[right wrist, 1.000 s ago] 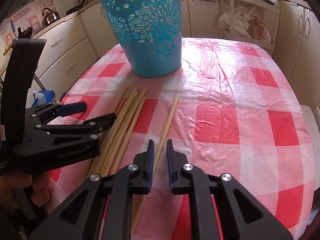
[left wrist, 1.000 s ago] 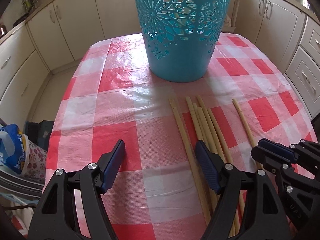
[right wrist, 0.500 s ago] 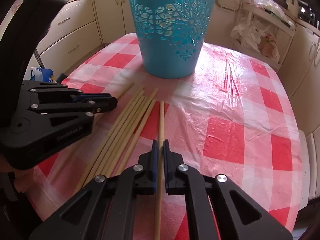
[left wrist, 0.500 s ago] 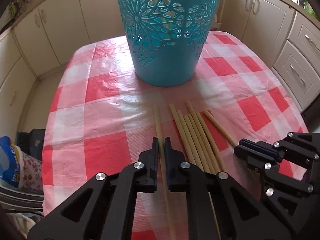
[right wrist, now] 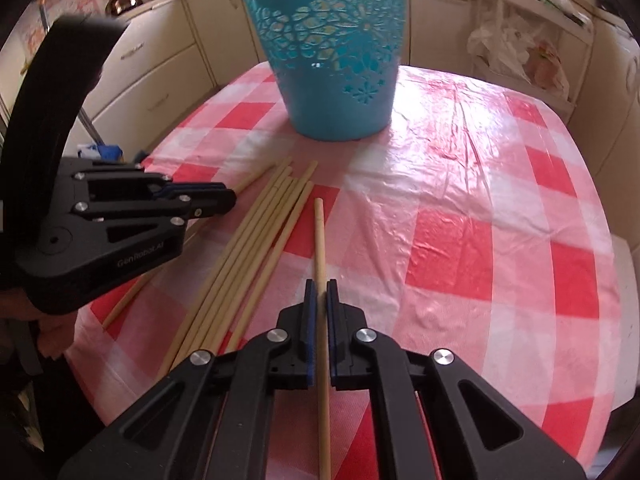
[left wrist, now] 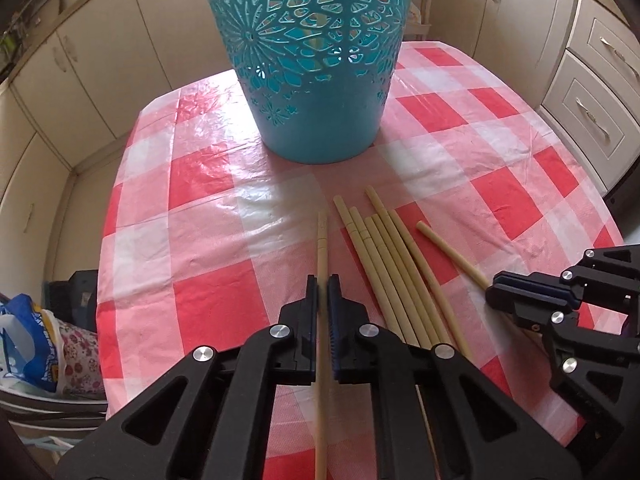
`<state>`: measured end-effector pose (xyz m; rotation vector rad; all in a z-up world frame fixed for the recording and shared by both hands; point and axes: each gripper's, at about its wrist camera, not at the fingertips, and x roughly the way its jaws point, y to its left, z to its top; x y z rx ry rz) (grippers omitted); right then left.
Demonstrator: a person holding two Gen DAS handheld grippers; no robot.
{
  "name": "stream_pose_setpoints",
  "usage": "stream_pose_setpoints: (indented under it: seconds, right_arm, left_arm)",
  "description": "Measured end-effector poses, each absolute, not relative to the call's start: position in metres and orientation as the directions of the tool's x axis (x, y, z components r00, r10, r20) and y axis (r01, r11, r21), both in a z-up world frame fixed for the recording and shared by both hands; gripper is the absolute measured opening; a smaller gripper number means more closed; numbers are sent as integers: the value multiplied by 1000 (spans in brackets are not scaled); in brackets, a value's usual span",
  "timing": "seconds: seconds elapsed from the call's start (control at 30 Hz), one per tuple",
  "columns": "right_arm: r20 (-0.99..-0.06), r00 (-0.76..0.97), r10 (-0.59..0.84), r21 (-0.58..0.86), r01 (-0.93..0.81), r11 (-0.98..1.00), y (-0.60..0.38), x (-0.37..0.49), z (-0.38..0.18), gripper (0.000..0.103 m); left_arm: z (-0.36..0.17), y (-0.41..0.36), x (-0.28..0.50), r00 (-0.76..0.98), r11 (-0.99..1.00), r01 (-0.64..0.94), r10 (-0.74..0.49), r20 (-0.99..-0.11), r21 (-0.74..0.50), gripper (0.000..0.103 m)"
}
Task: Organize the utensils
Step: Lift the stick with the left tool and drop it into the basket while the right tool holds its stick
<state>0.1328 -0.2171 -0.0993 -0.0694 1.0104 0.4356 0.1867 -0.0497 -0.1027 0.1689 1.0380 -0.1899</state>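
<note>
Left gripper (left wrist: 322,286): black two-finger clamp with blue pads, jaws pinched on one pale bamboo chopstick (left wrist: 322,248). The stick runs straight out between the pads toward the far side, its tip over a white square of the cloth, pointing toward the bucket. Its near end passes back under the gripper body.

Right gripper (right wrist: 320,290): same build, jaws likewise pressed onto a second pale bamboo chopstick (right wrist: 319,236). This stick also runs near to far through the pads, its tip free ahead of them. In the left wrist view the right gripper (left wrist: 494,294) sits at the right edge with that stick slanting out to the far left.

Between the two held sticks lies a loose bundle of pale chopsticks (left wrist: 384,264) flat on the table, side by side and touching, fanned a little at the far tips. In the right wrist view the bundle (right wrist: 256,236) lies just left of the held stick, with the left gripper (right wrist: 232,200) beyond it on the left, a person's fingers showing under its handle.

All rests on a red-and-white checked plastic tablecloth (left wrist: 208,308). A turquoise plastic bucket with cut-out flower pattern (left wrist: 316,80) stands upright at the far middle of the table, well apart from the stick tips. Cream kitchen cabinets (left wrist: 520,12) surround the table.
</note>
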Motion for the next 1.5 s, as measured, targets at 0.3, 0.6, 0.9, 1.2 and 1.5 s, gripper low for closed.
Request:
stream_pose_setpoints:
  seconds: [0.3, 0.6, 0.9, 1.2, 1.5]
  right_arm:
    - [-746, 476, 466, 394, -249, 885, -255, 130, -108, 6]
    - [-731, 474, 491, 420, -254, 871, -256, 127, -107, 6]
    - [-722, 475, 503, 431, -259, 864, -260, 130, -107, 6]
    - [-720, 471, 510, 440, -259, 860, -261, 130, -107, 6]
    - [-721, 458, 521, 451, -260, 854, -262, 132, -108, 6]
  left_arm:
    - [-66, -41, 161, 643, 980, 188, -67, -763, 73, 5]
    - [5, -17, 164, 820, 986, 163, -161, -549, -45, 5]
    - [90, 10, 192, 940, 971, 140, -193, -281, -195, 5]
    - [137, 2, 242, 975, 951, 148, -186, -122, -270, 5]
    - [113, -11, 300, 975, 945, 102, -157, -156, -312, 5]
